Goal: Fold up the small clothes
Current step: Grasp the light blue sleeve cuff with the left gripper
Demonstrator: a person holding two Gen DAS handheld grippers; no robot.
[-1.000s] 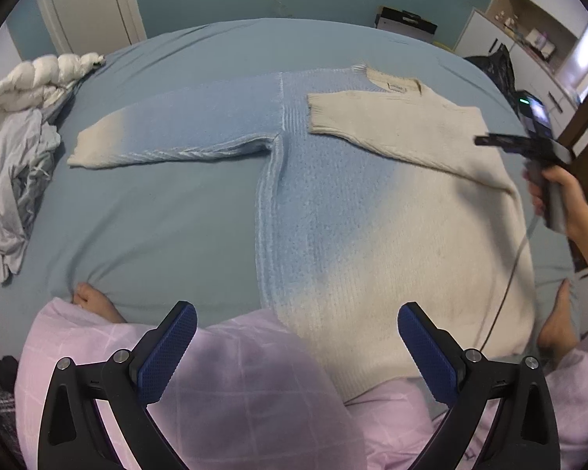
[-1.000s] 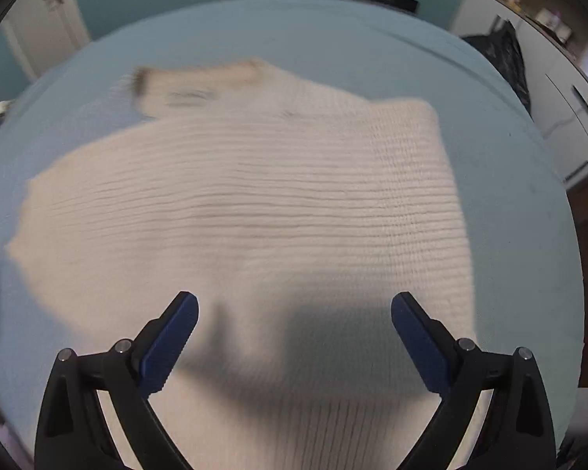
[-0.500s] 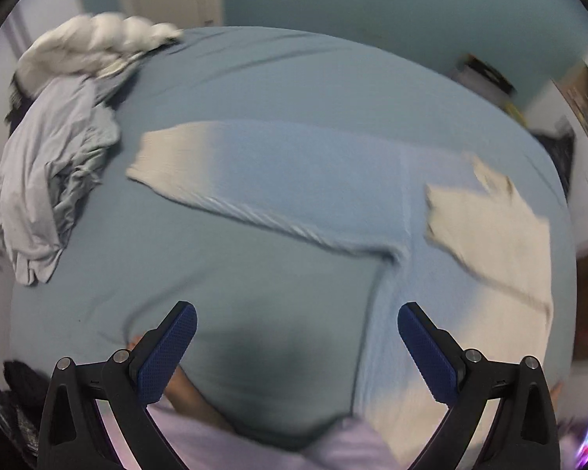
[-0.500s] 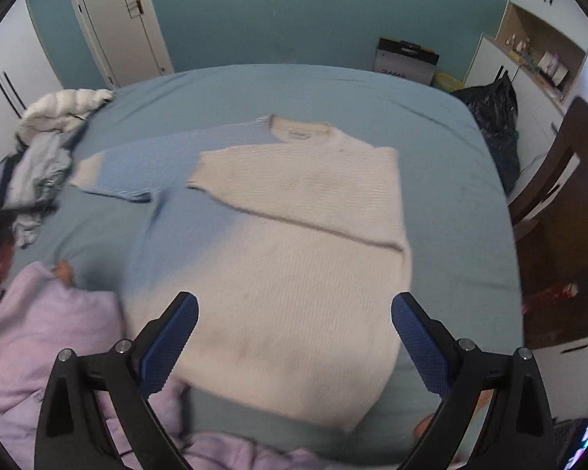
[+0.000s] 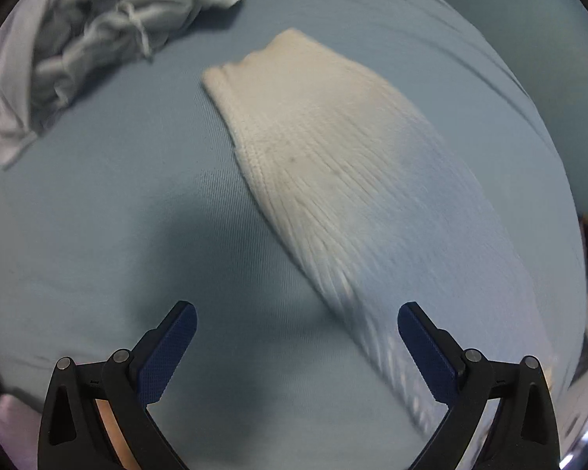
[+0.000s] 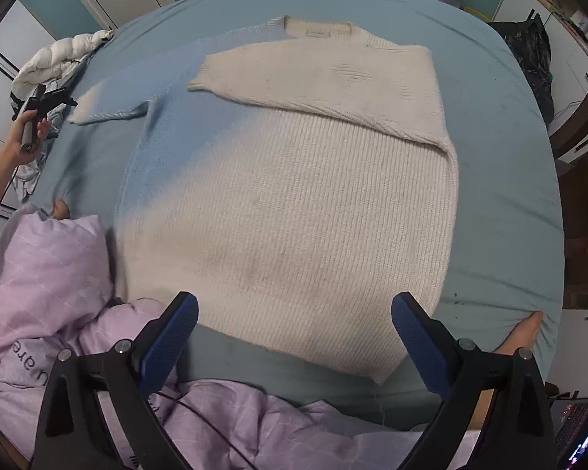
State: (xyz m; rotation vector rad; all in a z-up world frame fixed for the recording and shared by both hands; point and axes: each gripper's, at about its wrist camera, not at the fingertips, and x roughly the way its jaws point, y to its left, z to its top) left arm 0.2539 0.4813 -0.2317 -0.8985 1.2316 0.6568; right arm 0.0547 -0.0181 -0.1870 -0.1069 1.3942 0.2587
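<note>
Sleeve-folding is in hand on the cream-and-blue ribbed knit sweater (image 6: 294, 180) lying flat on the bed: its right sleeve (image 6: 325, 74) already crosses the chest, so the left hand-held gripper (image 5: 297, 346), spread wide and empty above the outstretched left sleeve (image 5: 333, 164), should next pinch that cuff, while the right hand-held gripper (image 6: 294, 337) hovers spread over the hem.

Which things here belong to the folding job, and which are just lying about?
Part of the job:
- sweater, one sleeve folded across the chest, the other sleeve spread out flat
- left gripper, open, near that sleeve
- right gripper, open, above the hem

Lying about:
- grey garment pile
- white puffer jacket
- black bag
- lilac quilt
</note>
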